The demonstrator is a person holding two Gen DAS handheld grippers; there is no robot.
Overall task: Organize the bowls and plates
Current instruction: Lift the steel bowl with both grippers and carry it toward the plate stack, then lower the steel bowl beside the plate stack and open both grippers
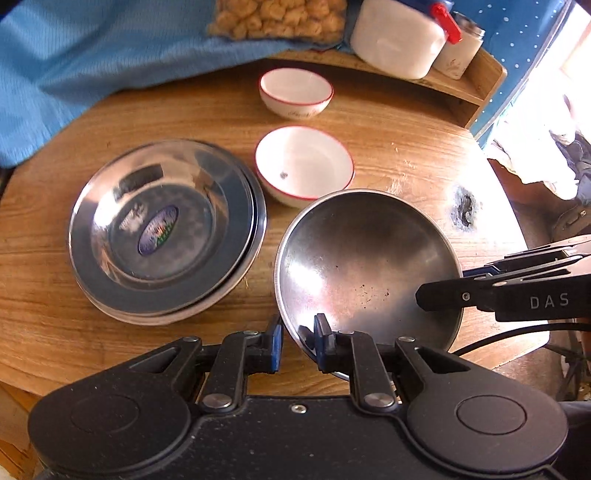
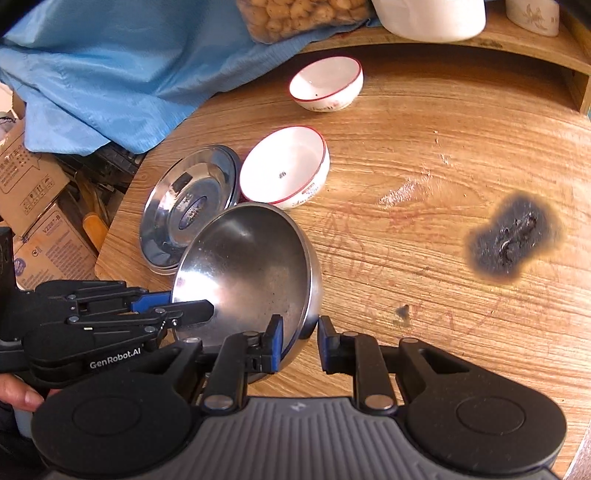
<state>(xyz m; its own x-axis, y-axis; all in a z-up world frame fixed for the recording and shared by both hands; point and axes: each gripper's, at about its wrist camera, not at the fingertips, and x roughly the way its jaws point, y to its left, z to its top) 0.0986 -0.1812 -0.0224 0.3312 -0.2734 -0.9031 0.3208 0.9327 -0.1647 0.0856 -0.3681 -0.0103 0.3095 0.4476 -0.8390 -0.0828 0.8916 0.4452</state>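
A dull steel bowl (image 1: 362, 251) (image 2: 251, 266) hangs tilted just above the wooden table (image 2: 424, 155). My left gripper (image 1: 298, 341) is shut on its near rim, one pad inside and one outside. On the opposite rim my right gripper (image 2: 300, 341) is shut in the same way. A stack of shiny steel plates (image 1: 162, 229) (image 2: 188, 206) lies to the left of the bowl. Beyond it stand two white red-rimmed bowls, one near (image 1: 304, 162) (image 2: 284, 166) and one farther back (image 1: 295, 88) (image 2: 325, 79).
A blue cloth (image 1: 92, 62) covers the back left. A bag of snacks (image 1: 280, 18) and a white container (image 1: 399, 40) sit on a wooden shelf (image 1: 476, 85) behind. A black burn mark (image 2: 513, 240) scars the table. Cardboard boxes (image 2: 33, 206) stand past its left edge.
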